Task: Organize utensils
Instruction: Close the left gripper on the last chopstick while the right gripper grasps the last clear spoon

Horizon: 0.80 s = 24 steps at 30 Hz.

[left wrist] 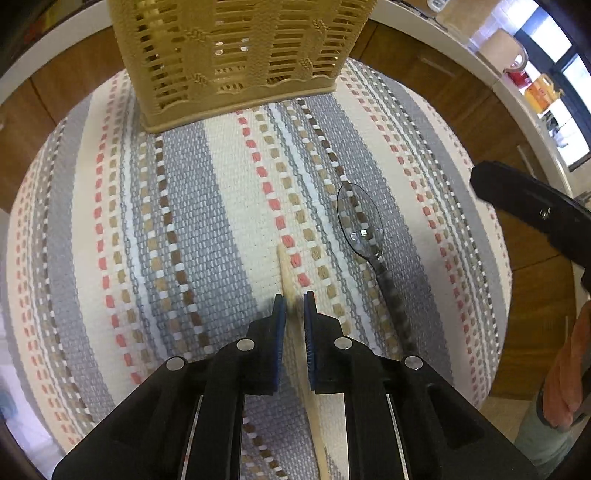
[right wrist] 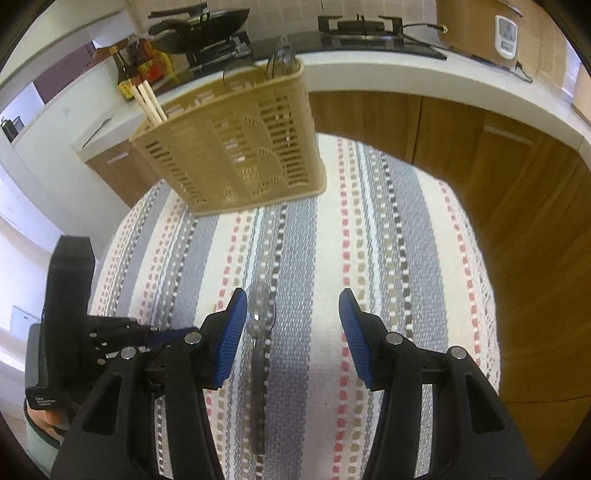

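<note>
A wooden chopstick (left wrist: 285, 271) lies on the striped cloth (left wrist: 184, 221), and my left gripper (left wrist: 294, 306) points down with its blue pads shut on it. To its right lies a clear plastic spoon (left wrist: 360, 218) with a dark handle. In the right wrist view the spoon (right wrist: 260, 317) lies under my right gripper (right wrist: 291, 306), nearer the left finger; the jaws stand open and apart from it. The tan slotted utensil basket (left wrist: 236, 55) stands at the cloth's far edge. The same basket (right wrist: 236, 147) holds two chopsticks (right wrist: 149, 99) at its left end and clear utensils (right wrist: 282, 55) at its right.
Wooden cabinets (right wrist: 498, 177) under a white counter (right wrist: 406, 77) curve round behind the cloth-covered table. On the counter are a stove (right wrist: 362, 29), a black pan (right wrist: 199, 22) and sauce bottles (right wrist: 129, 70). The right gripper's black body (left wrist: 528, 214) shows at the right of the left wrist view.
</note>
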### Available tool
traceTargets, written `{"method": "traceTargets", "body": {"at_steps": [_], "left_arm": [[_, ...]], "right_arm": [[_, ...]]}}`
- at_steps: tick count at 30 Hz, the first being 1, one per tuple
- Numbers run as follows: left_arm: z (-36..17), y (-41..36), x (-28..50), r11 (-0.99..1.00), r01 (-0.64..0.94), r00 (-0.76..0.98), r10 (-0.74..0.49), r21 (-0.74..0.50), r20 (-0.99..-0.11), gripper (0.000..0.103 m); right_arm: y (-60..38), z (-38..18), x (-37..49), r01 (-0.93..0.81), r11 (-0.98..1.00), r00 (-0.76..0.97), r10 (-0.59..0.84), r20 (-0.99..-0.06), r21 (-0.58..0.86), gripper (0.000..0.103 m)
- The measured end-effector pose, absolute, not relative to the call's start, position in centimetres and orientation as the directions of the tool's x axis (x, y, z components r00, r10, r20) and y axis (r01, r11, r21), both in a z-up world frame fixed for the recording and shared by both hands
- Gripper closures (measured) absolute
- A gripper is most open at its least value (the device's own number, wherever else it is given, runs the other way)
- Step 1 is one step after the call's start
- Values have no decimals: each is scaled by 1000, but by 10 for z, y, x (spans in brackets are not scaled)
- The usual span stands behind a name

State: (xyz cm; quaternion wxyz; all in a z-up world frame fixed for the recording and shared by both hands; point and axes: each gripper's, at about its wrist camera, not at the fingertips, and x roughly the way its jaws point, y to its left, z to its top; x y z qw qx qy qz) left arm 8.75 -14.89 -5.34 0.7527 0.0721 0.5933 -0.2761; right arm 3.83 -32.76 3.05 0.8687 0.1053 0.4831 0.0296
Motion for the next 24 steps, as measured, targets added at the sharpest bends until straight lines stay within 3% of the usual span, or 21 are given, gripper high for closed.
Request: {"method": "traceTargets", "body": {"at_steps": [7,14,20,24], "left_arm": [[-56,-150,85,852,484,190,-325,-200,-926,103],[-40,-111,95,882,410,258,-355,-231,-898,103],[-41,-88,104,838,387,166,-473,-384,-865,103],[-45,-115,89,813,459,136,-463,-358,-876,91]], "right_arm": [[-326,19,43,52,978,490,151,-858,202,55],[-310,-6,65,32,973,386,199,-901,229,55],[-293,-19,81,12,970,338,223,-914,241,55],[-302,-18,80,33,966,344,228,-911,255,55]]}}
